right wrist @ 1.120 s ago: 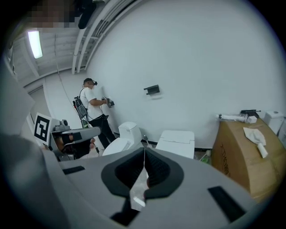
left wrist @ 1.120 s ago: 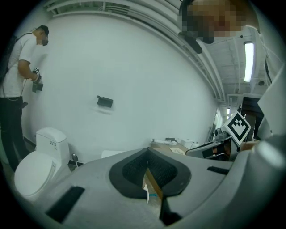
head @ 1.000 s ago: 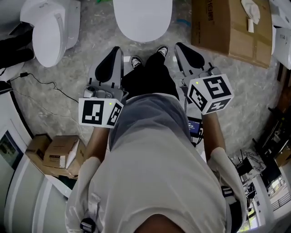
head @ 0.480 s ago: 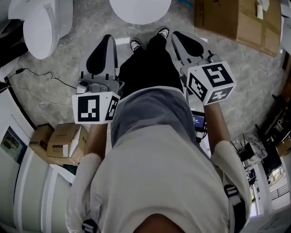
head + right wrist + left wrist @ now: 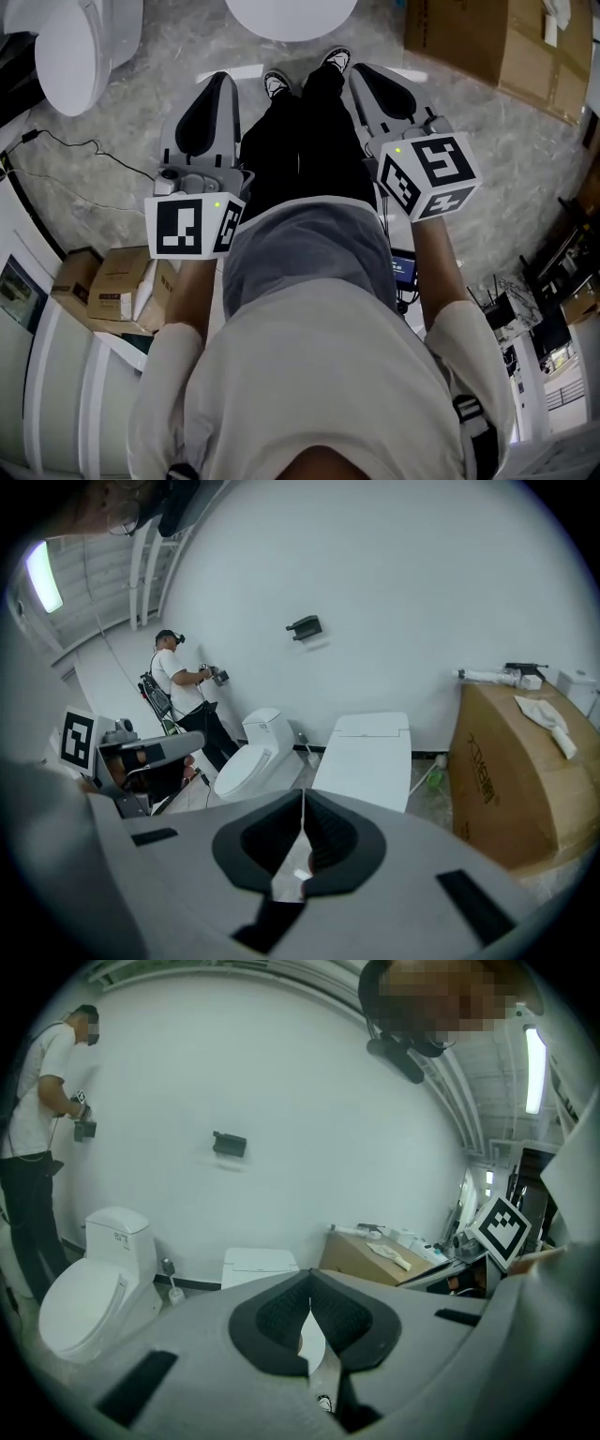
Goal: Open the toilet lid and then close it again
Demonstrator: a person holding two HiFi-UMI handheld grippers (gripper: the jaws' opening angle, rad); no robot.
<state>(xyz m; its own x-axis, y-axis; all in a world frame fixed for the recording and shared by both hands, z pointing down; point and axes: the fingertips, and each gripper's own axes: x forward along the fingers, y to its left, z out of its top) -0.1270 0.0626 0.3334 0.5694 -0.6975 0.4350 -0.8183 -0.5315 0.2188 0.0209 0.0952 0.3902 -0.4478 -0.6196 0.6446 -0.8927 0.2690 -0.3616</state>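
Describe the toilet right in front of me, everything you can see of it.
The toilet is white and smooth, glossy like ceramic. Its flat lid lies shut; it looks squarish toward the wall and rounded at the front in the head view. It stands on the grey mottled floor with its back to the white wall, between a second toilet and a cardboard box. Nothing touches it.

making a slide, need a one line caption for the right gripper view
Right gripper, jaws shut and empty, faces a closed toilet lid beside a cardboard box.
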